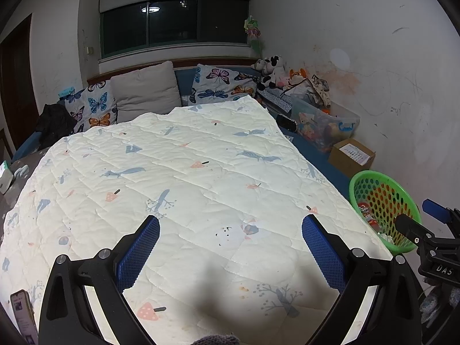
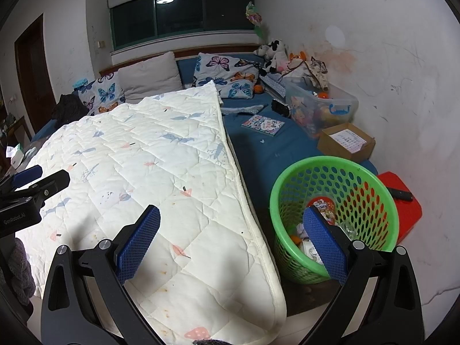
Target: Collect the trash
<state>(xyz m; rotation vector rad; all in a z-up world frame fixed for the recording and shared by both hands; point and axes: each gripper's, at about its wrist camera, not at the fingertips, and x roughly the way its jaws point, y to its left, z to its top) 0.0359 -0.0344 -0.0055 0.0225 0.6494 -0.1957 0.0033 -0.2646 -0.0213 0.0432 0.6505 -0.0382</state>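
A green perforated basket [image 2: 356, 169] stands at the bed's right near corner and holds several pieces of trash, among them a red printed wrapper [image 2: 322, 205] and white crumpled paper. It also shows at the right edge of the left wrist view [image 1: 373, 176]. My left gripper [image 1: 230, 238] is open and empty above the white quilt [image 1: 178, 178]. My right gripper [image 2: 231, 235] is open and empty over the quilt's right edge, its right finger in front of the basket. The right gripper's fingers also show in the left wrist view [image 1: 408, 224].
Pillows [image 1: 143, 89] and stuffed toys [image 1: 273, 72] line the headboard. A clear toy bin [image 2: 325, 106], a cardboard box [image 2: 345, 142], a booklet [image 2: 263, 125] and a red stool with a remote [image 2: 402, 198] lie right. A phone [image 1: 23, 313] lies at the quilt's near left.
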